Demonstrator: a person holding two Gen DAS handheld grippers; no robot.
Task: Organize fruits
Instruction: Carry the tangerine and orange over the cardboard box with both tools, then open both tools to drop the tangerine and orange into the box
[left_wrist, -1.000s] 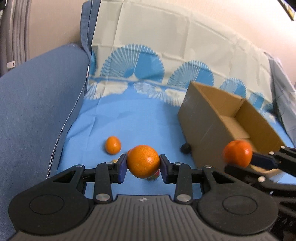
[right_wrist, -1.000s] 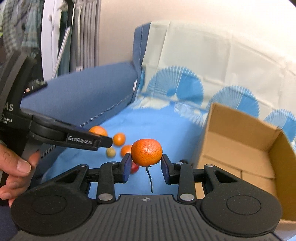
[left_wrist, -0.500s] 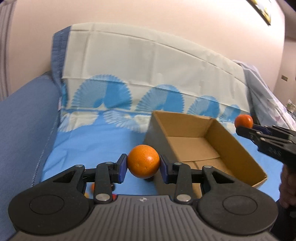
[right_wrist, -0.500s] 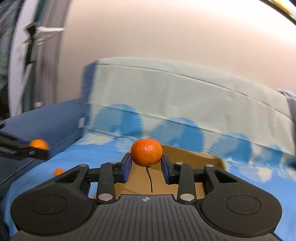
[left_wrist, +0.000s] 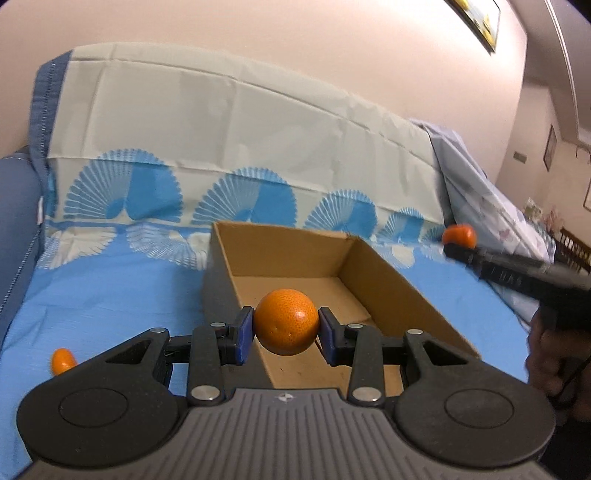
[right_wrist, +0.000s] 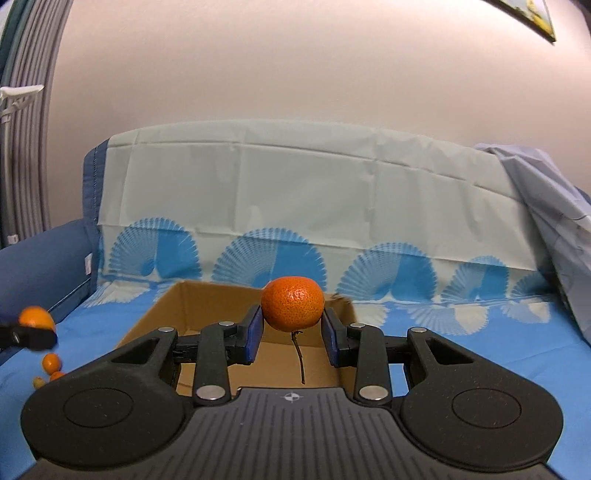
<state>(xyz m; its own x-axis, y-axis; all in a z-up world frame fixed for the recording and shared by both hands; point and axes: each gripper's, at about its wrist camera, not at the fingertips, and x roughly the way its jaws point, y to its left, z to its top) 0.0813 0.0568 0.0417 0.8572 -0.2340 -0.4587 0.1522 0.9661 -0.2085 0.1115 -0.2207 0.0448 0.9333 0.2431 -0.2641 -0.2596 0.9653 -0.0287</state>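
A: Left hand-held gripper (left_wrist: 286, 332) clamps an orange (left_wrist: 287, 322) over the cardboard box (left_wrist: 406, 295), ready for dropping in.

B: Right hand-held gripper (right_wrist: 293, 325) pinches a stemmed mandarin (right_wrist: 293, 302) above the far wall, same purpose, I'd judge.

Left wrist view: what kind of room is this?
Likely a living room at home: a sofa under a patterned cover, framed pictures on the wall, a cardboard box on the seat.

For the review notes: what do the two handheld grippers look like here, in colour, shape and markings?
Both look alike: the left gripper and right gripper have black linkage arms with silver pivot pins, blue pads on the fingers, a grey ribbed body bearing a small round crosshair mark, and two round black discs. Seen side-on, the right gripper shows blurred pale lettering.
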